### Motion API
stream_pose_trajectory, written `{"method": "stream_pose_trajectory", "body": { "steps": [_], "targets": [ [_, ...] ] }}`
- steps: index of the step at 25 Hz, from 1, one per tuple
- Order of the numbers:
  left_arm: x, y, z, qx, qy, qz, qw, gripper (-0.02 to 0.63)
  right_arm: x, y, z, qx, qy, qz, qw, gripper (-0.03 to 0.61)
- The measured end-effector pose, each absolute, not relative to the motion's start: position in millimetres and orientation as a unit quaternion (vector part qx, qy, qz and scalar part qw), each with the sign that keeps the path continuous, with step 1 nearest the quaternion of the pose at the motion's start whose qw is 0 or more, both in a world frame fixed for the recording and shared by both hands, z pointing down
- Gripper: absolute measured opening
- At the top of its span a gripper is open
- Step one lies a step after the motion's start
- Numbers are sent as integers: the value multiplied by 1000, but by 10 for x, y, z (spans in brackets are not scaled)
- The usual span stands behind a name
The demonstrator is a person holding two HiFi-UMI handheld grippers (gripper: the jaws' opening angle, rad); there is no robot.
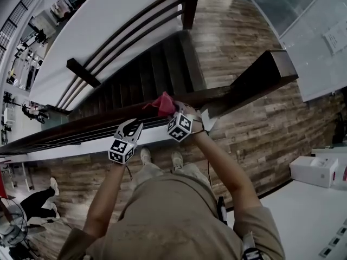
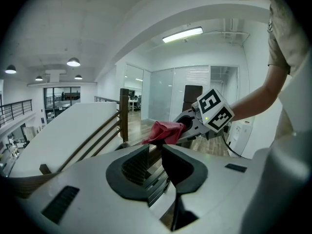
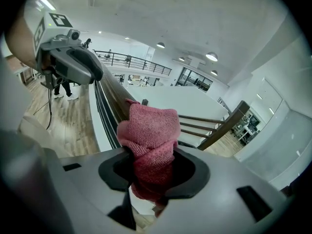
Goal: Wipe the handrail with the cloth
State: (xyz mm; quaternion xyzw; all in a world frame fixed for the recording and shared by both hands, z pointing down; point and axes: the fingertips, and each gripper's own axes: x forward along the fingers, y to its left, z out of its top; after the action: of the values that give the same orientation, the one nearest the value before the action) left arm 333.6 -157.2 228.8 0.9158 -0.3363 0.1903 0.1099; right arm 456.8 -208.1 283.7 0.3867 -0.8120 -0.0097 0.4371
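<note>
A dark wooden handrail (image 1: 65,134) runs across the head view from lower left to upper right, above a staircase. My right gripper (image 1: 172,111) is shut on a bunched red cloth (image 1: 161,104), which rests against the rail top. In the right gripper view the cloth (image 3: 150,130) fills the jaws and the handrail (image 3: 111,89) runs away behind it. My left gripper (image 1: 132,128) sits over the rail just left of the right one. Its jaws stand a little apart, empty, with the rail showing in the gap. From the left gripper view, the cloth (image 2: 163,130) and the right gripper (image 2: 187,126) lie ahead.
Dark stairs (image 1: 157,69) drop away beyond the rail, with a second slatted railing (image 1: 124,37) and a white wall on their far side. A thick wooden post cap (image 1: 271,69) ends the rail at the right. White boxes (image 1: 314,169) stand on the floor at right; people stand at far left.
</note>
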Motion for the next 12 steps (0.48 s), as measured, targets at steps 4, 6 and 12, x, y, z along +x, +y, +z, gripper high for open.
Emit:
{"method": "stream_pose_trajectory", "body": {
  "steps": [4, 6, 12],
  "targets": [
    [3584, -1589, 2307, 915, -341, 185, 111, 72, 4928, -2102, 2829, 386, -810, -14, 441, 155],
    [3683, -1589, 2319, 913, -347, 180, 114, 72, 5142, -2100, 2841, 385, -809, -14, 444, 155],
    [3847, -1535, 2386, 909, -357, 178, 119, 72, 5833, -2096, 2853, 399, -796, -19, 456, 156]
  ]
}}
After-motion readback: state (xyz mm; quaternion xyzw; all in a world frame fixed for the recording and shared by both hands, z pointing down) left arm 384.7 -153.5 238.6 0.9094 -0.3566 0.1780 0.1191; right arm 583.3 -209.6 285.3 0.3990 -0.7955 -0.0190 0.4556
